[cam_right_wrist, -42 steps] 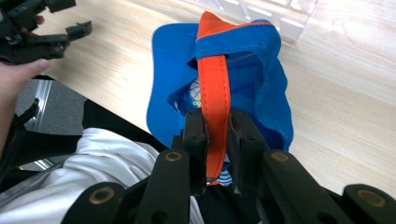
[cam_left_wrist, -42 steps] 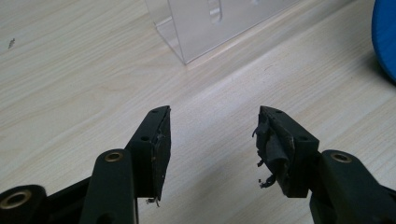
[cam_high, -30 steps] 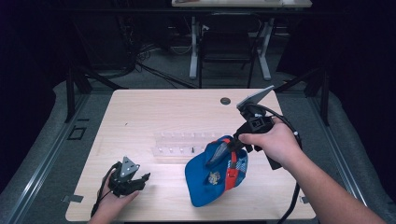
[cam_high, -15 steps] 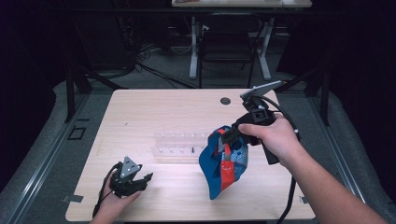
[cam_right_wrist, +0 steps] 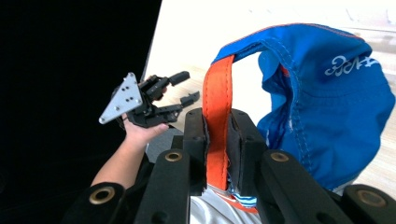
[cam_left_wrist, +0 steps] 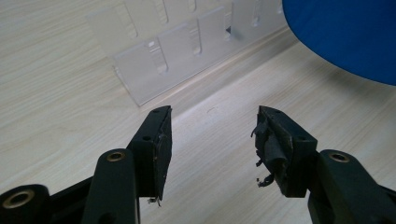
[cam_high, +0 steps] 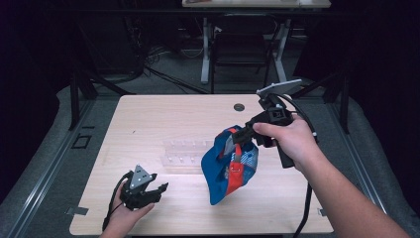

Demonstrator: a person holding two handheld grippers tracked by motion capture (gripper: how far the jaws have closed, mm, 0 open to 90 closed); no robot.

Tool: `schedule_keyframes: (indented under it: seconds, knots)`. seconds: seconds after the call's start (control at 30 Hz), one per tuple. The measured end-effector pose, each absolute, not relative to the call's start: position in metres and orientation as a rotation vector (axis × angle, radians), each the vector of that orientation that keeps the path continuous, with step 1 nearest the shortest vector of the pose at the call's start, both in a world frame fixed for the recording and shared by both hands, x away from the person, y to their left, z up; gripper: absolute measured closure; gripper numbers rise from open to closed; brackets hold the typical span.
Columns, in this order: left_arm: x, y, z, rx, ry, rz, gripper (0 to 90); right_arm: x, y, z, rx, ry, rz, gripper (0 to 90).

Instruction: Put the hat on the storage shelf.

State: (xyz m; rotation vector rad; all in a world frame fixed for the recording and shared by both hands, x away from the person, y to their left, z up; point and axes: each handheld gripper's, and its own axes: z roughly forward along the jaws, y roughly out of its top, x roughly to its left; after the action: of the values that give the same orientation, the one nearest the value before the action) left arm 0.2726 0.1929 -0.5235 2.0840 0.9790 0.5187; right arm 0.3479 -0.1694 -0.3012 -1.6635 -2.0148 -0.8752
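**Cap hanging off our right gripper**

While the wooden table [cam_high: 148,119] takes up most of the scene, we've got the blue cap [cam_high: 223,168] dangling over its middle-right part, lifted clear of the top. Just left of it, a clear plastic rack [cam_high: 181,153] lies flat. Our right gripper [cam_high: 236,140] has its jaws clamped on the cap's orange strap [cam_right_wrist: 217,112]. At the near left, our left gripper [cam_high: 161,188] sits low over the table, jaws apart with nothing between them.
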Motion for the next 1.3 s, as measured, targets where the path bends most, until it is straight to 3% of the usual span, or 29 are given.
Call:
schedule_keyframes:
  seconds: [0.43,0.87,1.3]
  knots:
    - [0.263,0.169,-0.498,2.058,0.888,0.486,47.8,0.360,-0.165,-0.286,-1.642,-1.991,-0.965,78.4]
    - [0.252,0.118,-0.469,2.066,0.711,0.470,48.6,0.376,-0.152,-0.276,-1.640,-1.949,-1.064,78.5]
    - [0.259,0.083,-0.458,2.089,0.690,0.538,46.5,0.392,-0.141,-0.277,-1.660,-1.911,-1.112,78.4]
